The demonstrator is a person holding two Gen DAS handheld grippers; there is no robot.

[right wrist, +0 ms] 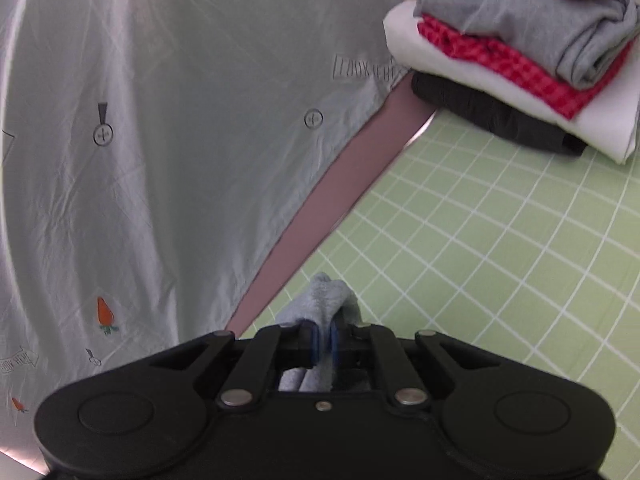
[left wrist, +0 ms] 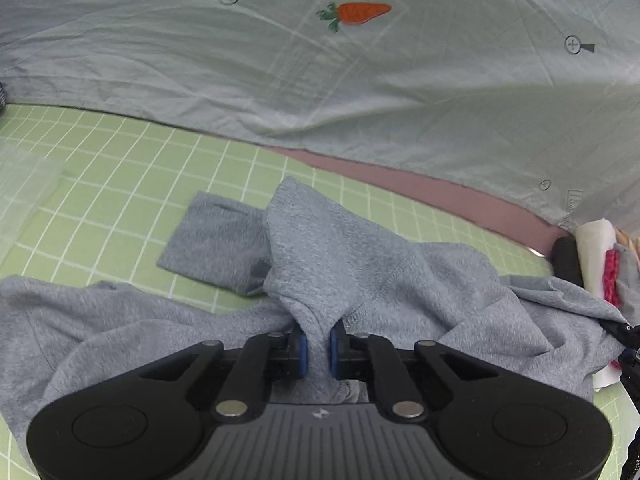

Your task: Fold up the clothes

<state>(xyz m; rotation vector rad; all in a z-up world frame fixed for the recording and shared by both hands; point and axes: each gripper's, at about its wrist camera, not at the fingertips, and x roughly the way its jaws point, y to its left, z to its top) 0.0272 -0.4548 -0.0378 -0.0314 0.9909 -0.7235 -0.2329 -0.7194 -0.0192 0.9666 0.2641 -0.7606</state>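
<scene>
A fold of the grey garment (left wrist: 360, 264) is pinched in the left hand-held gripper (left wrist: 318, 350), and a bunched edge of the same cloth (right wrist: 324, 296) is clamped in the right hand-held gripper (right wrist: 323, 340), presumably so that it can be lifted and laid over. Ahead of the left one, the rest of the garment lies rumpled on the green gridded mat (left wrist: 120, 168); ahead and to the right of the right one, the folded stack (right wrist: 520, 48) sits well apart, probably as the finished pile.

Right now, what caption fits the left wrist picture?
Left gripper pinches a rumpled grey knit sweatshirt above the green grid mat.

Soft, even, shadowless light; strong fisheye bending with dark corners, slight overall blur, pale glare at left of the right-wrist view.
</scene>
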